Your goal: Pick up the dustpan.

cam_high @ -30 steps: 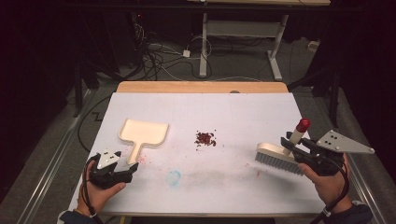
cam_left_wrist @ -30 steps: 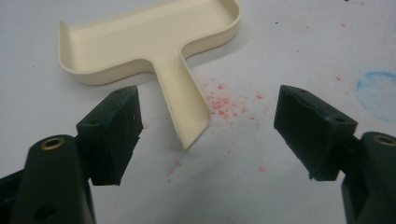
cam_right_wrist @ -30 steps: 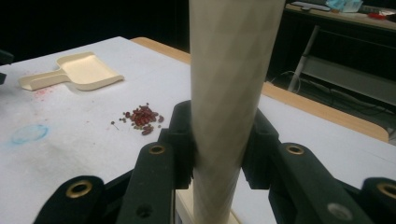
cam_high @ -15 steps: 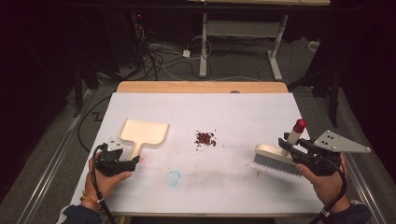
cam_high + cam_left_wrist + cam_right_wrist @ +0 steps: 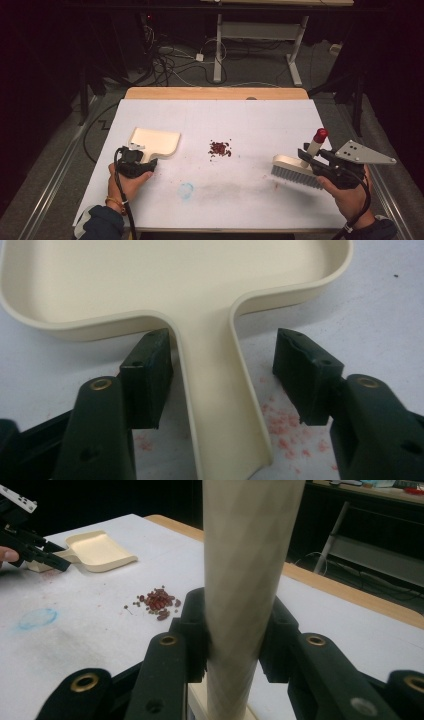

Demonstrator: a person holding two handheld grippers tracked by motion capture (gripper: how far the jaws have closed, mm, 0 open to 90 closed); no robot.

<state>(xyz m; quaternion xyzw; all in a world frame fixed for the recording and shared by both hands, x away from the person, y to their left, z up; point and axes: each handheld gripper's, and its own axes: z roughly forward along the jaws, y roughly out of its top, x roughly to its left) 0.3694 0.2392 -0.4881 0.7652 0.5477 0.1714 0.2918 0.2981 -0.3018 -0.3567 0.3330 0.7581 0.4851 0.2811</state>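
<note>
My right gripper (image 5: 311,159) clamps the smooth cream handle of a bristled brush (image 5: 296,170). My left gripper (image 5: 142,161), moved forward since a second ago, has just been closing; its jaws straddle the dustpan (image 5: 175,285) handle, one pad touching, the other apart. Farther off, dark red beans (image 5: 220,148) dot the white table (image 5: 240,125).

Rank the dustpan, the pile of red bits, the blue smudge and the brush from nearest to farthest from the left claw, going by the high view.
1. Dustpan: its handle lies between the jaws of the left claw.
2. Blue smudge: to the right, toward the near edge.
3. Pile of red bits: mid-table, farther right.
4. Brush: far right, in the right claw.
</note>
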